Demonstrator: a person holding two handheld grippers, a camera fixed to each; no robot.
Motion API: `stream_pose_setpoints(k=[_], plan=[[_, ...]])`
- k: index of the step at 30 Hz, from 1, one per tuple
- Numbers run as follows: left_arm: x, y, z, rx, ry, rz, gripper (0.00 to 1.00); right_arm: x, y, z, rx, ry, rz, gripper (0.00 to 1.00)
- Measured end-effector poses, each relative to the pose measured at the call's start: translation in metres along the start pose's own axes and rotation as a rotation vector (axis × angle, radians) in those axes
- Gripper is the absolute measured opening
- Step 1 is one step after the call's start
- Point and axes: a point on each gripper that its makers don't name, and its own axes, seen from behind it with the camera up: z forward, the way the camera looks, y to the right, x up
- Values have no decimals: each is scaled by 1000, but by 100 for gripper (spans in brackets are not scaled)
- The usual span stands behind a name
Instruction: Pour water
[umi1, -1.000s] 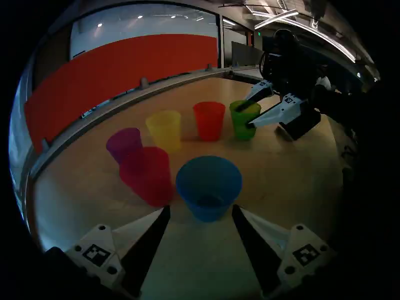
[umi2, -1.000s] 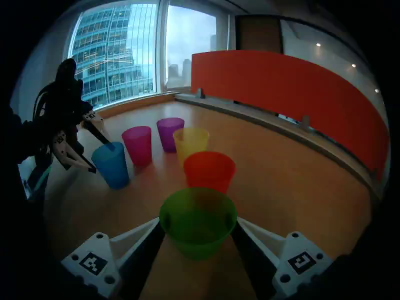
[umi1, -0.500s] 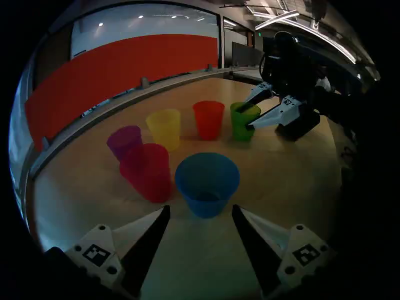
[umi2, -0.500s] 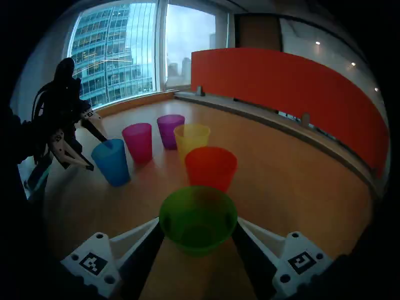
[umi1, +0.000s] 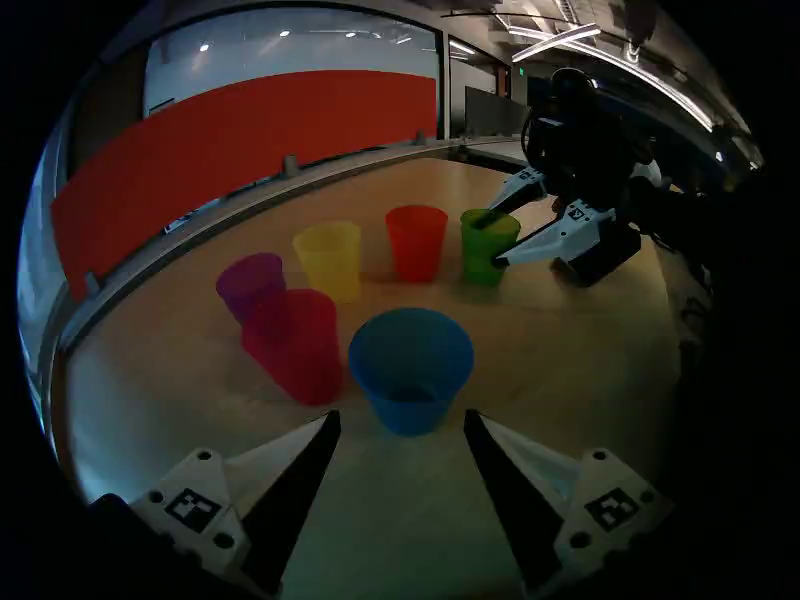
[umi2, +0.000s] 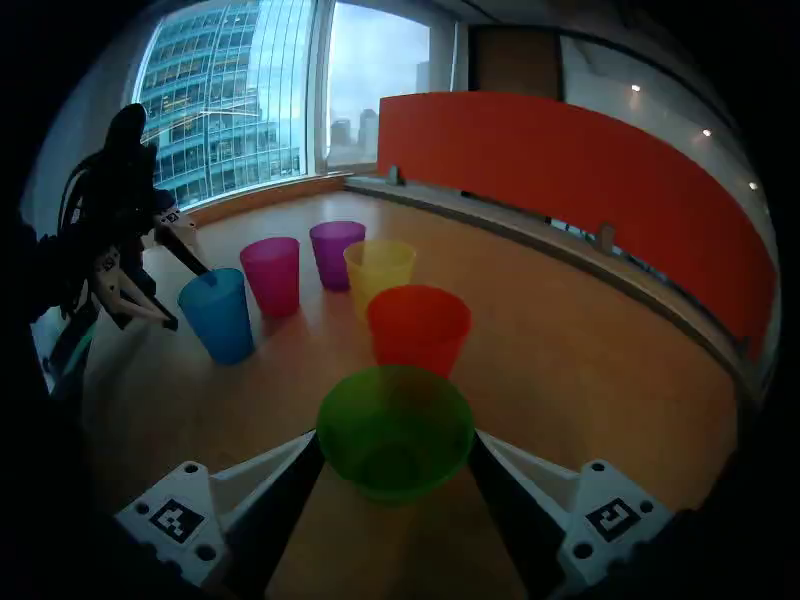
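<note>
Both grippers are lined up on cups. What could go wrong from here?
1. The right gripper straddles the green cup. The red cup stands close behind it, so tilting could knock it.
2. The left gripper straddles the blue cup. The magenta cup stands close beside it, so closing may nudge it.
3. Both straddled cups taper toward the base, so a grip could slip.

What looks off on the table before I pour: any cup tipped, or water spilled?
Nothing stands out. The blue cup, pink cup, purple cup, yellow cup, red cup and green cup all stand upright on the table, with no spill visible. Whether any holds water, I cannot tell.
</note>
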Motion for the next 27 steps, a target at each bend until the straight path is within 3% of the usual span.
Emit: stream_pose_setpoints(k=[27], plan=[[-5,-18,-29,83,16,-39,92,-13,8,-47,-66,-1,12,100]])
